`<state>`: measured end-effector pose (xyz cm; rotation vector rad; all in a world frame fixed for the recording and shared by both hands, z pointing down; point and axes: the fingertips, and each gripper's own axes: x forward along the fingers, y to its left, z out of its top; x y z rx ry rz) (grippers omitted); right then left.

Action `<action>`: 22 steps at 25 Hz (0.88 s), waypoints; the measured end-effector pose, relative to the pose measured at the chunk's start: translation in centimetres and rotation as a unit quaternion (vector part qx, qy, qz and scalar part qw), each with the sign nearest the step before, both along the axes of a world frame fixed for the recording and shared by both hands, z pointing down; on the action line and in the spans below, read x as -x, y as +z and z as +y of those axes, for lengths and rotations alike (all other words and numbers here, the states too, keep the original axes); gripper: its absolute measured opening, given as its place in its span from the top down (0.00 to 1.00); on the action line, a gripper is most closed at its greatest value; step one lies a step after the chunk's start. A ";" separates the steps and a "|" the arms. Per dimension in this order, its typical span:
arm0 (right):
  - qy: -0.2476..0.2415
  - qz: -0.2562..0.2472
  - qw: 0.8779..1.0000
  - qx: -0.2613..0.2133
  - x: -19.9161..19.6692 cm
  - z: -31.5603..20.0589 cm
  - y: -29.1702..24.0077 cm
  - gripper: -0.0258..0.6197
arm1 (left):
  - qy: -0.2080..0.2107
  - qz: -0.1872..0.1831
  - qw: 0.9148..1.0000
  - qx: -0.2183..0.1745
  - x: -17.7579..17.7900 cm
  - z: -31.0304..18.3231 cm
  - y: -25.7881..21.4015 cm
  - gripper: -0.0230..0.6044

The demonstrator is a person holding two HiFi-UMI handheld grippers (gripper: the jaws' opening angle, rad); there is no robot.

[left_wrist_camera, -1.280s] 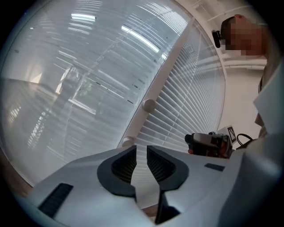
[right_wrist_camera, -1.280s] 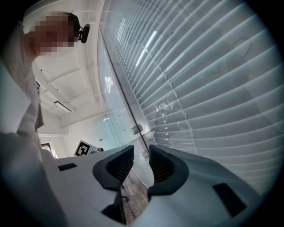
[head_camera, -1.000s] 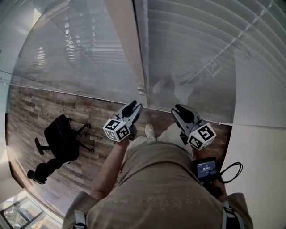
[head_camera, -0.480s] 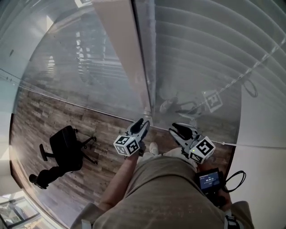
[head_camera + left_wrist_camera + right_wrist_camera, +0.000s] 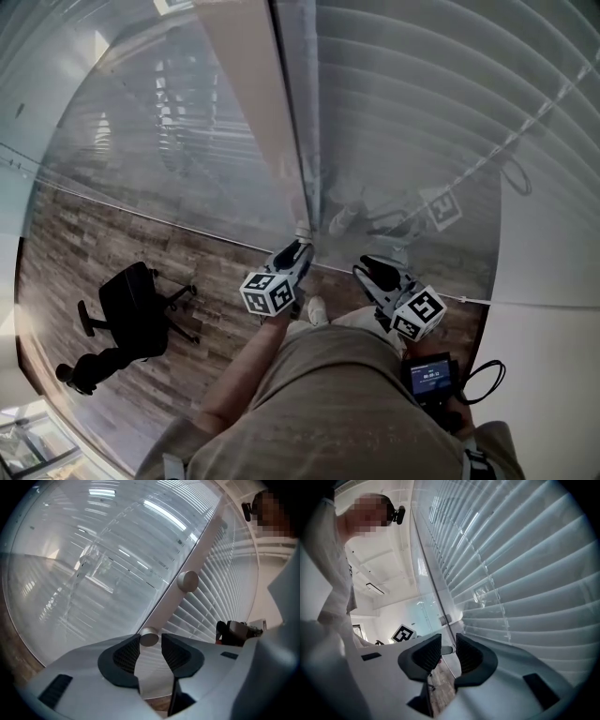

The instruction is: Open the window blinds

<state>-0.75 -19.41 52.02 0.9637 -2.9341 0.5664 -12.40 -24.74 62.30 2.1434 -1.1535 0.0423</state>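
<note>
White slatted blinds (image 5: pixel 422 112) hang shut behind glass, to the right of a white upright frame post (image 5: pixel 253 94). A small round knob (image 5: pixel 302 228) sticks out low on that post. My left gripper (image 5: pixel 298 246) points at it. In the left gripper view the knob (image 5: pixel 149 638) sits between the tips of the left gripper (image 5: pixel 150 645). Its jaws have just been opening, and a sliver of gap shows beside the knob. A second knob (image 5: pixel 187 581) sits higher on the post. My right gripper (image 5: pixel 370 265) hovers before the blinds (image 5: pixel 525 573), and in its own view the right gripper (image 5: pixel 448 648) is open and empty.
A black office chair (image 5: pixel 131 305) stands on the wood floor at the left. A glass panel (image 5: pixel 159 141) fills the wall left of the post. A small screen device (image 5: pixel 431 375) with a cable hangs at the person's waist.
My left gripper has moved forward to the post, so its tips now reach the low knob. The right gripper has shifted only slightly.
</note>
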 end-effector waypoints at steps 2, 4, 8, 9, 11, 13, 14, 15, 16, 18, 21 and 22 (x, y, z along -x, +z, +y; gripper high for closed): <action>0.003 -0.003 1.000 -0.001 0.3 0.1 -0.4 0.80 | 0.003 -0.011 1.000 0.004 0.2 -0.2 -0.2 0.73; 0.005 -0.005 1.000 -0.001 0.3 0.0 -0.2 0.80 | 0.007 -0.018 1.000 0.006 0.2 -0.5 -0.1 0.75; 0.015 -0.011 1.000 0.005 0.0 0.2 0.9 0.80 | 0.013 -0.045 0.999 0.005 -0.1 -0.8 0.8 0.75; 0.017 -0.011 1.000 0.006 -0.2 0.2 1.0 0.80 | 0.011 -0.053 0.999 0.004 -0.2 -0.8 0.8 0.75; 0.020 -0.010 1.000 0.005 -0.3 0.1 1.0 0.80 | 0.003 -0.063 0.998 0.001 -0.3 -1.2 0.6 0.75; 0.020 -0.011 1.000 0.005 -0.3 0.1 1.2 0.80 | -0.003 -0.070 0.998 -0.003 -0.2 -1.3 0.6 0.75; 0.019 -0.012 1.000 0.006 -0.3 0.4 1.5 0.80 | -0.004 -0.073 0.997 -0.004 -0.2 -1.1 0.9 0.75; 0.019 -0.013 1.000 0.006 -0.4 0.7 1.9 0.80 | -0.005 -0.074 0.997 -0.004 -0.2 -0.9 1.2 0.75; 0.019 -0.013 1.000 0.006 -0.5 0.9 2.1 0.80 | -0.006 -0.072 0.997 -0.004 -0.3 -0.6 1.4 0.75; 0.018 -0.013 1.000 0.006 -0.6 1.0 2.2 0.80 | -0.010 -0.052 0.999 0.003 -0.1 -0.6 1.5 0.75; 0.022 -0.011 1.000 0.007 -0.6 0.4 1.2 0.80 | -0.019 0.028 0.999 0.031 0.4 -1.1 0.6 0.75; 0.023 -0.011 1.000 0.007 -0.5 0.3 0.9 0.80 | -0.021 0.055 0.997 0.039 0.6 -1.3 0.4 0.75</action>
